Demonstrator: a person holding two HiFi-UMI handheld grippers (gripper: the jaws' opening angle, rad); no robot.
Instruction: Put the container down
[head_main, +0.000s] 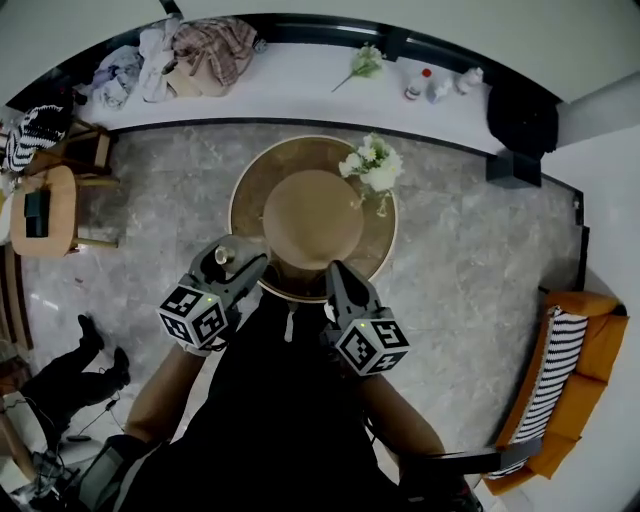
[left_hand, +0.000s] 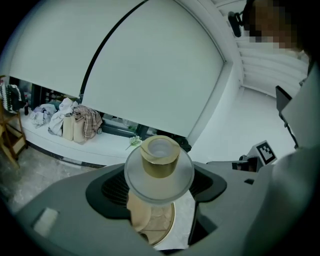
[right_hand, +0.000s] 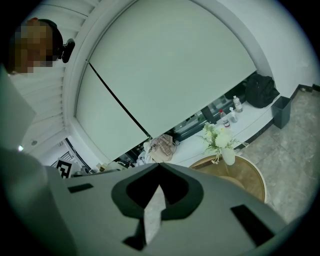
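Note:
A small container (head_main: 222, 254) with a gold collar and a clear, wide flange sits between the jaws of my left gripper (head_main: 240, 265). It is held just off the near-left edge of the round wooden table (head_main: 384, 246). In the left gripper view the container (left_hand: 159, 161) stands upright in my left gripper (left_hand: 159, 192), with the table (left_hand: 159, 222) showing below it. My right gripper (head_main: 334, 272) hovers at the table's near edge. In the right gripper view my right gripper (right_hand: 158, 175) is shut with nothing in it, and the table (right_hand: 252, 182) lies beyond to the right.
A white vase of flowers (head_main: 372, 166) stands on the table's far right side, with a raised tan disc (head_main: 312, 218) at its middle. A white ledge (head_main: 300, 85) behind carries clothes (head_main: 200, 52) and bottles (head_main: 425, 84). An orange sofa (head_main: 575, 385) is at the right, a wooden chair (head_main: 52, 208) at the left.

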